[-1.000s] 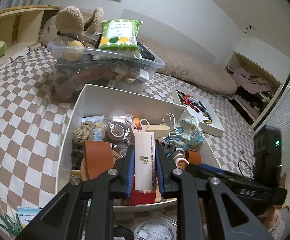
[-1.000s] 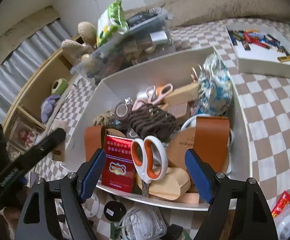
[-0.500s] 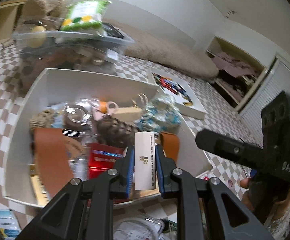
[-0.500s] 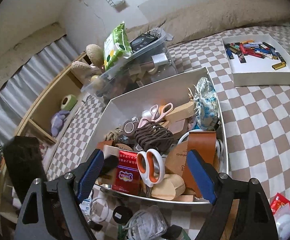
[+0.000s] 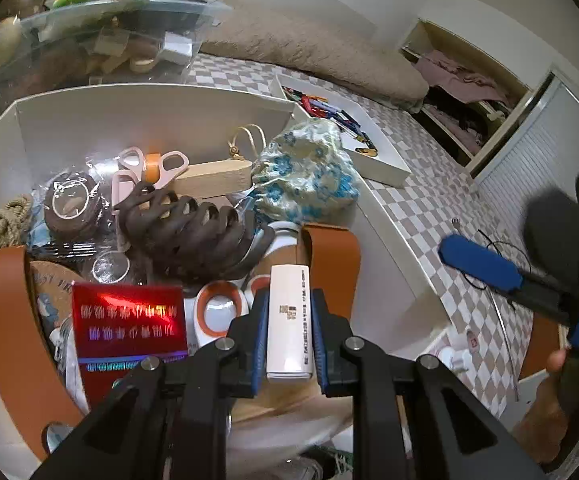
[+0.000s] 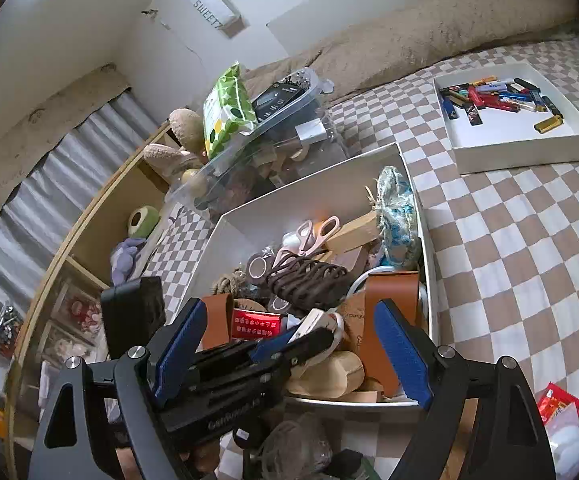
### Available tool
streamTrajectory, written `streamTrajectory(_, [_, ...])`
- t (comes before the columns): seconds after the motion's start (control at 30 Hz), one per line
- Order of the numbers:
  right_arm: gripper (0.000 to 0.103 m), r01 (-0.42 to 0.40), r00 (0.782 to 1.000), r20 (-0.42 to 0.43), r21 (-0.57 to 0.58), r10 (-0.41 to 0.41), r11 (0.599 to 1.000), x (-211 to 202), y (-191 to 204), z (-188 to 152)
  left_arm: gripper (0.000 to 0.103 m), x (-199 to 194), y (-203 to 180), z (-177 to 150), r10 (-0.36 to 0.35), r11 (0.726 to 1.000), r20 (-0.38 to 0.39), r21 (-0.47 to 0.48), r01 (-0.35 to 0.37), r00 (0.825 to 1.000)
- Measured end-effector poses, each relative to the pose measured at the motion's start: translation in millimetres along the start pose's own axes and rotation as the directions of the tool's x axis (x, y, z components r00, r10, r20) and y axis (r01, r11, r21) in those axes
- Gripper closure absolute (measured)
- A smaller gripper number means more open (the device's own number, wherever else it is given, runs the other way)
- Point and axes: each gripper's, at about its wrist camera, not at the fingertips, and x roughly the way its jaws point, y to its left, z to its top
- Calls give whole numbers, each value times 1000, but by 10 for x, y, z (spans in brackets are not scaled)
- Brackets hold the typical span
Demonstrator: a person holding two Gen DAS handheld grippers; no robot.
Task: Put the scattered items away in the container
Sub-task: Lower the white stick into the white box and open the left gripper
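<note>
My left gripper (image 5: 288,300) is shut on a slim white stick-shaped box (image 5: 289,320), held lengthwise between the blue pads. It hangs over the near end of the large white container (image 5: 149,92), just above orange-handled scissors (image 5: 219,312) and beside a red pack (image 5: 127,322). The container also holds a brown hair claw (image 5: 197,236) and a floral pouch (image 5: 309,176). My right gripper (image 6: 289,350) stands open before the container's near rim, nothing gripped. In its view the left gripper (image 6: 289,340) with the white box (image 6: 313,322) lies between its fingers.
A shallow white tray (image 6: 521,148) of lighters lies on the checked bedspread to the right. Behind the container stands a clear plastic bin (image 6: 273,148) with a green pack on top. A red packet (image 6: 559,402) and wrapped items (image 6: 293,448) lie near the front.
My left gripper has moved forward and down over the container's near end, still holding the white box. The right gripper has drawn back slightly, and the left gripper now shows between its fingers.
</note>
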Motion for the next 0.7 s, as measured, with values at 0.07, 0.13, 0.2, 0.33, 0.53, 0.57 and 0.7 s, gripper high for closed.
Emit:
streamTrajectory(0.07, [17,-5,1000,1,5,5,1000,-8,-24,2,83,28,19,52,17,1000,-7,-3,-17,1000])
streamTrajectory(0.13, [17,-6,1000,2,8,6,1000,-17,-42,3,83,70,14,94,51,999,-13,16,-51,999])
streamTrajectory(0.2, [17,-9,1000,6,15,8,1000,-32,-71,7,83,105,-14,122,65,997,-15,38,-64,998])
streamTrajectory(0.33, [17,-15,1000,23,35,15,999,-89,-132,28,83,150,-100,163,47,997,-16,58,-46,999])
streamTrajectory(0.53, [17,-26,999,46,53,24,998,-167,-180,56,83,270,-221,194,45,997,-29,57,-43,999])
streamTrajectory(0.57, [17,-28,999,47,54,26,998,-175,-188,58,83,279,-246,196,50,997,-28,59,-48,998])
streamTrajectory(0.7, [17,-34,998,50,57,32,998,-176,-199,59,80,268,-306,187,45,997,-26,65,-43,999])
